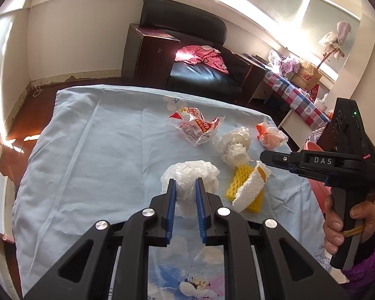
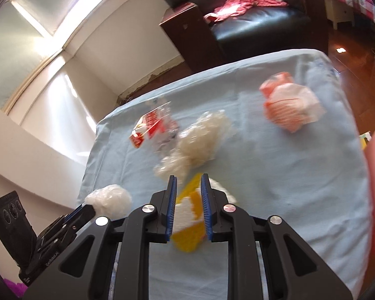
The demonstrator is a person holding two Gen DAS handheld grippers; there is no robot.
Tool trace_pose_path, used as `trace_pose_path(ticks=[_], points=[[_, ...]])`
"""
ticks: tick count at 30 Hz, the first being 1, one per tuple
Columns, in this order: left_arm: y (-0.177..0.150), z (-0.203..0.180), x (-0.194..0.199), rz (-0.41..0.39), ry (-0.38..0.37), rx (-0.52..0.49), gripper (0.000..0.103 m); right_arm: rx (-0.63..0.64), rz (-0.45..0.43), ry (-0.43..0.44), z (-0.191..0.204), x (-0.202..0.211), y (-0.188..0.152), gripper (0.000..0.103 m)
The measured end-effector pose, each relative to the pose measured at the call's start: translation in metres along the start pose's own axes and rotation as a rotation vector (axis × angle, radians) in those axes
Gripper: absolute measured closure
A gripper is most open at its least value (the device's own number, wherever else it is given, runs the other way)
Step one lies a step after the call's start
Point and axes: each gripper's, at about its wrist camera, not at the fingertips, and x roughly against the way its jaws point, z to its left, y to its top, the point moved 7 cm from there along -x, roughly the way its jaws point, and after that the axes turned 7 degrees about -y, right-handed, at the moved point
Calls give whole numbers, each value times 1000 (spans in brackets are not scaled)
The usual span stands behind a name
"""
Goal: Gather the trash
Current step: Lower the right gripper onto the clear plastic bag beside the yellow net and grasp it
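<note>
My left gripper is shut on a crumpled white plastic bag, which also shows in the right wrist view. My right gripper has its jaws around a yellow and white foam net, lying beside the bag in the left wrist view. In that view the right gripper hovers just above the net. On the blue cloth lie a clear red-printed wrapper, a cream crumpled bag and an orange and white wrapper.
The trash lies on a table with a light blue cloth. Behind it stand a black leather armchair with a pink garment and a side table with a checked cloth. A pink container sits at the right.
</note>
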Motion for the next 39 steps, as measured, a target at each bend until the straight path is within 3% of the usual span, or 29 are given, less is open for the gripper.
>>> trace_pose_path(ticks=[2,3,9,13,19,26,39], points=[[-1,2,0,1,-1,5,88,39,-8,-19,12,-2,-3,65],[-1,2,0,2,-2,8,88,67,-14,-42,18,-5,-3,63],[-3,7,1,-2,-8,17,88,137,-21,-139,32,-19,-2,63],[-4,10,3,-6,-6,23,88,121,-34,-116,37,-19,-1,63],[-6,11,5,-9,-7,31,88,97,-20,-151,28,-29,-1,63],[-5,8,7,-14,-6,23,88,113,-55,-143,23,-19,-4,84],[20,-23,23,-85,-22,-31,88,223,-281,-168,34,63,-5,86]])
